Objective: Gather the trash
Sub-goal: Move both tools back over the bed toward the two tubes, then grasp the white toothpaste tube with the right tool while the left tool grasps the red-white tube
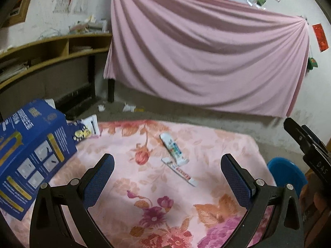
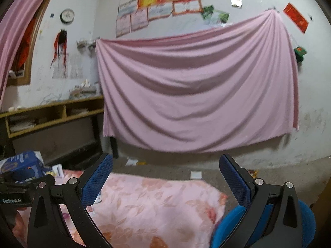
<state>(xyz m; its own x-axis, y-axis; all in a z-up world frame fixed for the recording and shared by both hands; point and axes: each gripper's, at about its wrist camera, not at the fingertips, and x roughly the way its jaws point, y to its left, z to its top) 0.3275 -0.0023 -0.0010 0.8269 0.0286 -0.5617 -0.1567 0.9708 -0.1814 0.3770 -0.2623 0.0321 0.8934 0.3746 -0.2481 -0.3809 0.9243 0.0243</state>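
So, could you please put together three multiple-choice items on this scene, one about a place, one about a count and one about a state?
1. Where does the blue box sit on the floral cloth, as the left wrist view shows it?
A. at its left edge
B. at its right edge
C. in the middle

2. How many tubes lie on the cloth between the left gripper's fingers in that view?
A. one
B. two
C. four

3. How do the jaws of the right gripper stand?
A. shut on a tube
B. shut on nothing
C. wide open with nothing held

Answers:
1 A, the box fills the left side of the cloth.
2 B, a white tube and a thinner tube lie end to end.
3 C, the blue pads stand far apart over the cloth.
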